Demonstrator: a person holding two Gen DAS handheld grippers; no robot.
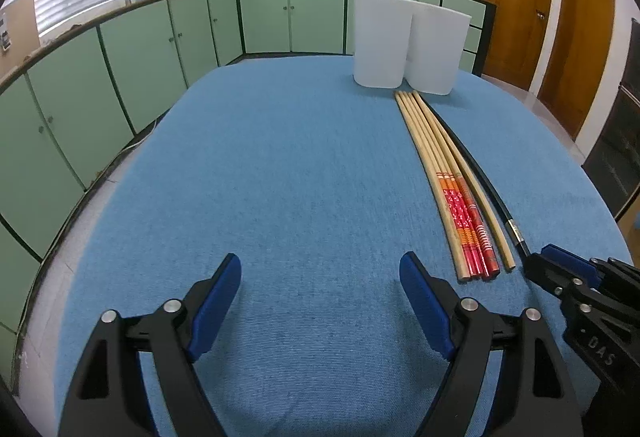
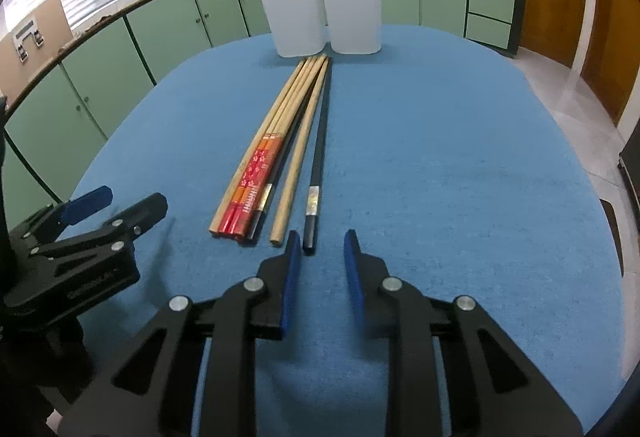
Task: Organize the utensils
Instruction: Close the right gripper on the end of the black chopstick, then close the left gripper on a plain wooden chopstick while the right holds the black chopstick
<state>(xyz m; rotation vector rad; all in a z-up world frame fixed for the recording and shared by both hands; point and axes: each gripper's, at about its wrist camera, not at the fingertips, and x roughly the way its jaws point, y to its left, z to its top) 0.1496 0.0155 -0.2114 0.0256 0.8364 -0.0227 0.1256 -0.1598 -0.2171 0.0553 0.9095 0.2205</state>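
Observation:
A row of chopsticks [image 2: 276,153] lies on the blue tablecloth [image 2: 440,157]: plain wooden ones, red-patterned ones [image 1: 466,225] and black ones. One black chopstick [image 2: 316,165] lies apart at the right of the row. My right gripper [image 2: 322,241] hovers at its near end with the jaws narrow. The end sits between the fingertips, close to the left pad, and neither pad presses on it. My left gripper [image 1: 320,261] stands wide open over bare cloth, left of the row, with nothing in it. Two white containers [image 2: 294,13] [image 2: 352,9] stand beyond the chopsticks' far tips.
Green cabinets [image 1: 120,77] with a counter curve around the far and left sides of the table. Wooden doors [image 1: 516,9] are at the right. The cloth [image 1: 280,157] left of the chopsticks is bare. Each gripper shows at the edge of the other's view.

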